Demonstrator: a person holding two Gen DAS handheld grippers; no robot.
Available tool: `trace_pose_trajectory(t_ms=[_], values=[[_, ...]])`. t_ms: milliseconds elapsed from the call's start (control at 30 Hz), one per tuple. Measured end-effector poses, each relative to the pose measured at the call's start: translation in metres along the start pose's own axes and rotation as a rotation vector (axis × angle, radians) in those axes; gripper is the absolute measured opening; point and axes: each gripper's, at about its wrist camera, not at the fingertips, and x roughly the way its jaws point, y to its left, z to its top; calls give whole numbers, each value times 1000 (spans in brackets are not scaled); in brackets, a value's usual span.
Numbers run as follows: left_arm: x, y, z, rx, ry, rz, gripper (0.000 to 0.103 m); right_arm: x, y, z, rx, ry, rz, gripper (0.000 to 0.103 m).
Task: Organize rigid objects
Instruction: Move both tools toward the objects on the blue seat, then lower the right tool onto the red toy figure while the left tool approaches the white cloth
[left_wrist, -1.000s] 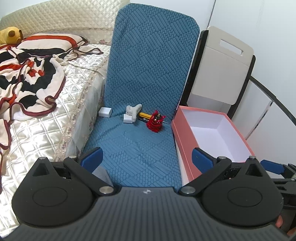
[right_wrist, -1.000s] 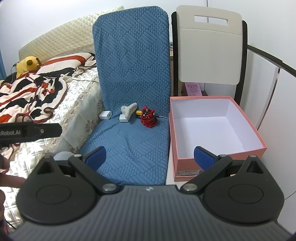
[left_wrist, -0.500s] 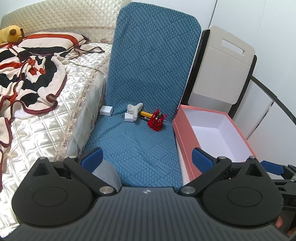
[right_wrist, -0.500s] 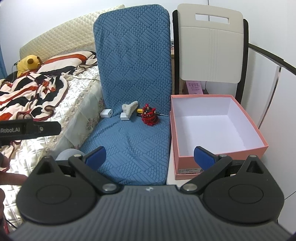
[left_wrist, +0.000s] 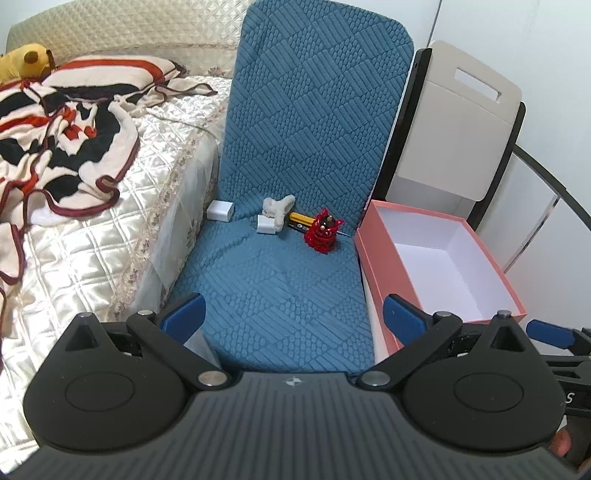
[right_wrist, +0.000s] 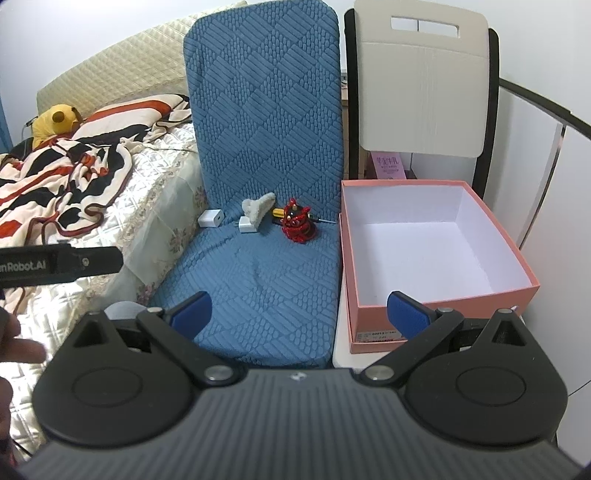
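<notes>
Both grippers, left (left_wrist: 291, 314) and right (right_wrist: 299, 312), hover with fingers apart, toy (right_wrist: 296, 220) sitting at the seat's (right_wrist: 258, 280) back beside the empty box (right_wrist: 436, 295), so I'd go in low and square.

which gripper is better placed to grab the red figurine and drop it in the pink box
Probably the right gripper. Its jaws are open and empty, and the red figurine and pink box both sit ahead of it. The left gripper, also open, sees the box off to its side.
</notes>
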Motion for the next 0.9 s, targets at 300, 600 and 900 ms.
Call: trace_pose_trajectory(t_ms=[300,600,900], values=[[20,1,0,5,13,-5,103,13,-7,-2,23,3,-17,103],[68,-6,5,27,47,-27,103,47,-11,-12,44,-9,-8,103],[119,-3,17,-22,55,-76,103,80,-15,-5,50,-22,-2,103]])
